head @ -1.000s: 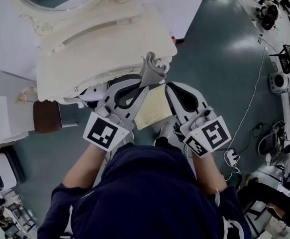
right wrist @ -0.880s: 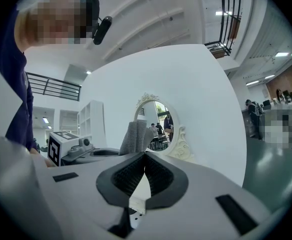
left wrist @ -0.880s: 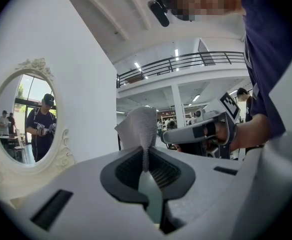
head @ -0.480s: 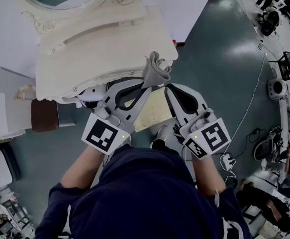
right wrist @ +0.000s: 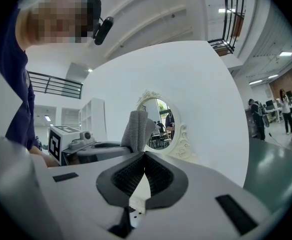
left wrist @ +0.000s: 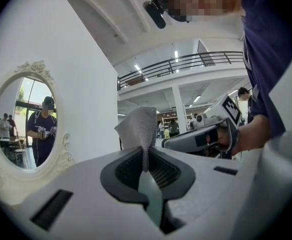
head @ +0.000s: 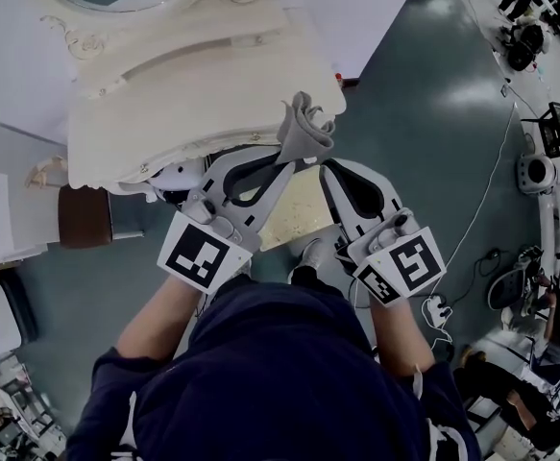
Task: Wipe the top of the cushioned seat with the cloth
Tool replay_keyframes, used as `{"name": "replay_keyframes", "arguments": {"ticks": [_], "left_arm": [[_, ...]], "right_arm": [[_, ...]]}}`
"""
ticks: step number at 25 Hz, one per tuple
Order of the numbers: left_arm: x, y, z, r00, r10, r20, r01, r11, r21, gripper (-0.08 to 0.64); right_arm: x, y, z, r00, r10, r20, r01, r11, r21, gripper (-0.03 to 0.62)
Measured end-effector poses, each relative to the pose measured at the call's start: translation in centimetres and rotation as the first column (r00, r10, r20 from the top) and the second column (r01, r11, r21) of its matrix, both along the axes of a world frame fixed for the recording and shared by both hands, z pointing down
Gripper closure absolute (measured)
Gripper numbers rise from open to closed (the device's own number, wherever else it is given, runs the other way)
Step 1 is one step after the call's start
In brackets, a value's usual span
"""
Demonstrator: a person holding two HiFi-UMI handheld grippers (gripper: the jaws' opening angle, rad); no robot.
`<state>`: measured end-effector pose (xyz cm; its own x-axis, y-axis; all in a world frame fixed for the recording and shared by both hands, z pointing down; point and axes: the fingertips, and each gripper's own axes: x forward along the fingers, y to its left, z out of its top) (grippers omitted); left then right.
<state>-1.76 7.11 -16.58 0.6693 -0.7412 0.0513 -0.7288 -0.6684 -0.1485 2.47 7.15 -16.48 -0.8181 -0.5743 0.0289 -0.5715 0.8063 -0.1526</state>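
Your left gripper (head: 287,158) is clamped on the cloth (head: 304,129), which sticks up from its jaws. Your right gripper (head: 325,167) has its jaws pressed together on nothing. The seat (head: 297,209) shows below, between the two.

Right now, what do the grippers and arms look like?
The left gripper and right gripper are both white shells with dark ribbed jaw pads. Each carries a white cube with black square markers. The person wears navy short sleeves.
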Motion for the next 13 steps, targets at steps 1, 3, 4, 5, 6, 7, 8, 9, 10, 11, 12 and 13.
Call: {"name": "replay_keyframes", "arguments": {"ticks": [1, 3, 4, 5, 6, 7, 8, 9, 10, 11, 12, 13], "left_arm": [[0.02, -0.08, -0.06, 1.0, -0.001, 0.002, 0.001, 1.0, 0.001, 0.532], [0.05, -0.16, -0.22, 1.0, -0.006, -0.008, 0.006, 1.0, -0.002, 0.532], [0.06, -0.12, -0.27, 1.0, -0.009, -0.015, 0.009, 1.0, -0.005, 0.532], [0.07, -0.01, -0.28, 1.0, -0.01, -0.017, 0.01, 1.0, -0.007, 0.532], [0.08, 0.12, -0.26, 1.0, -0.009, -0.014, 0.009, 1.0, -0.007, 0.532], [0.09, 0.23, -0.24, 1.0, -0.007, -0.01, 0.007, 1.0, -0.007, 0.532], [0.08, 0.29, -0.21, 1.0, -0.006, -0.007, 0.006, 1.0, -0.008, 0.532], [0.06, 0.29, -0.17, 1.0, -0.005, -0.006, 0.005, 1.0, -0.009, 0.532], [0.04, 0.24, -0.12, 1.0, -0.006, -0.007, 0.006, 1.0, -0.01, 0.532], [0.01, 0.16, -0.07, 1.0, -0.006, -0.008, 0.006, 1.0, -0.01, 0.532], [-0.02, 0.07, -0.02, 1.0, -0.006, -0.009, 0.006, 1.0, -0.011, 0.532], [-0.04, -0.03, 0.02, 1.0, -0.006, -0.01, 0.006, 1.0, -0.011, 0.532]], "right_arm": [[0.07, -0.06, -0.04, 1.0, 0.0, -0.001, 0.0, 1.0, -0.001, 0.566], [0.18, -0.1, -0.12, 1.0, 0.0, -0.003, 0.0, 1.0, -0.004, 0.567], [0.21, -0.04, -0.12, 1.0, 0.0, -0.004, 0.0, 1.0, -0.006, 0.566], [0.22, 0.07, -0.11, 1.0, 0.0, -0.004, 0.0, 1.0, -0.008, 0.566], [0.2, 0.2, -0.12, 1.0, -0.001, -0.003, 0.001, 1.0, -0.009, 0.566], [0.16, 0.3, -0.14, 1.0, -0.001, -0.003, 0.001, 1.0, -0.01, 0.567], [0.11, 0.35, -0.16, 1.0, -0.001, -0.002, 0.001, 1.0, -0.01, 0.568], [0.05, 0.34, -0.16, 1.0, -0.001, -0.001, 0.001, 1.0, -0.01, 0.566], [-0.02, 0.29, -0.14, 1.0, -0.001, -0.001, 0.001, 1.0, -0.01, 0.567], [-0.08, 0.21, -0.12, 1.0, -0.001, 0.0, 0.001, 1.0, -0.011, 0.566], [-0.15, 0.12, -0.1, 1.0, -0.002, 0.0, 0.002, 1.0, -0.011, 0.567], [-0.22, 0.03, -0.08, 1.0, -0.002, 0.001, 0.002, 1.0, -0.011, 0.566]]}}
